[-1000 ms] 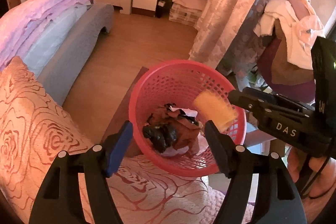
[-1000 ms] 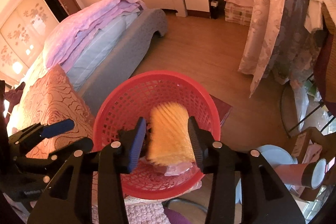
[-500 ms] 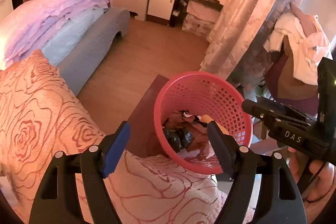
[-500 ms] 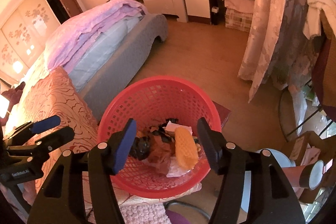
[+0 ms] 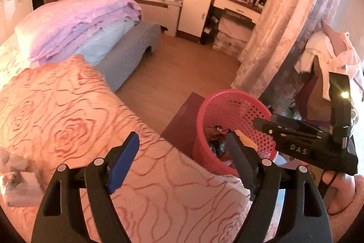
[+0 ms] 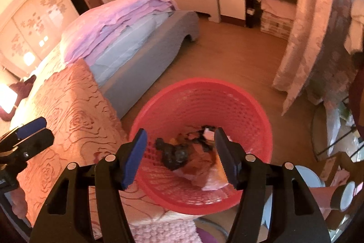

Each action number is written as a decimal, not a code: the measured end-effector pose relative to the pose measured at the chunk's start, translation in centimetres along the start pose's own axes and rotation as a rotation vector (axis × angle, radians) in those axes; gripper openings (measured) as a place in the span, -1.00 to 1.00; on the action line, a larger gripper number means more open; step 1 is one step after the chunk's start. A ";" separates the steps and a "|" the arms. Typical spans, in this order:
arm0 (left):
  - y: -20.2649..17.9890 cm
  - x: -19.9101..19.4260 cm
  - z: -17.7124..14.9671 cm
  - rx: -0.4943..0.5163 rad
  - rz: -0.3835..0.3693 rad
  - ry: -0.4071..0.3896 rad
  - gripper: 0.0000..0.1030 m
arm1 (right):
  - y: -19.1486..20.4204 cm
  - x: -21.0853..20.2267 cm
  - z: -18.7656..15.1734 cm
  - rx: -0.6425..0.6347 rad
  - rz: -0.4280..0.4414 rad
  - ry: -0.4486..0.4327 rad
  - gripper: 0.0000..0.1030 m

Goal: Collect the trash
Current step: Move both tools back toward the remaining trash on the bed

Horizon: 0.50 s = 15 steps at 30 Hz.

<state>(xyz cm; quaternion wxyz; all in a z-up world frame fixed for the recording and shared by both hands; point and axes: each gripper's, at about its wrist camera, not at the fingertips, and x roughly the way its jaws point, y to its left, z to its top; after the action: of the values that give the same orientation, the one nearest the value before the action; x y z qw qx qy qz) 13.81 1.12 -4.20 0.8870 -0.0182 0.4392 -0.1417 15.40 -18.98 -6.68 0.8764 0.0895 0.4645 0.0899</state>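
Evidently the collecting is well under way: the round red plastic mesh basket [image 6: 202, 106] is standing on the wooden floor at the corner of the bed and is holding a heap of refuse [image 6: 182, 154] at its bottom, made up of dark crumpled lumps, brownish wrappers, pale paper and an orange-yellow piece at the right side of the pile. That heap is lying loose inside the basket; nothing is touching it.

The right gripper [image 6: 179, 156] is hanging above the basket mouth with its jaws moderately apart and nothing between them, so it is carrying nothing at this moment. The left gripper [image 5: 182, 161] is pointing down over the salmon rose-patterned bedspread [image 5: 68, 117], just beside the basket, and its jaws are opening, wide already, with nothing between them either.

As for what is left, the left wrist view is showing a small cluster of whitish crumpled tissue or fluff [image 5: 16, 163] lying on the bedspread at the far left edge, well apart from the basket. In the inspector's judgement this is looking like remaining trash, though blur is making its nature uncertain. The visible stretch of wooden floor [image 6: 238, 56] is showing no obvious litter. Overall the task is appearing mostly done, with at least one further pickup probably outstanding.
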 end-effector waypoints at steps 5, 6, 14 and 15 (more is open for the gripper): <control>2.1 -2.2 -0.9 -0.043 0.034 -0.021 0.49 | 2.3 0.2 0.0 -0.044 0.029 0.008 0.16; 2.6 -2.8 -1.0 -0.056 0.044 -0.027 0.49 | 2.9 0.2 0.1 -0.055 0.037 0.009 0.16; 7.6 -8.6 -2.7 -0.144 0.149 -0.123 0.51 | 8.2 0.4 0.2 -0.167 0.113 0.022 0.28; 8.4 -9.2 -3.0 -0.157 0.165 -0.130 0.51 | 8.8 0.5 0.1 -0.181 0.122 0.026 0.28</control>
<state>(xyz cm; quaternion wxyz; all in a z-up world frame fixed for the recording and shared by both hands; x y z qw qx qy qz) 8.12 11.89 -0.27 0.9181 -0.0605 0.3904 -0.0318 15.11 -10.34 -4.84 0.8678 0.0370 0.4593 0.1859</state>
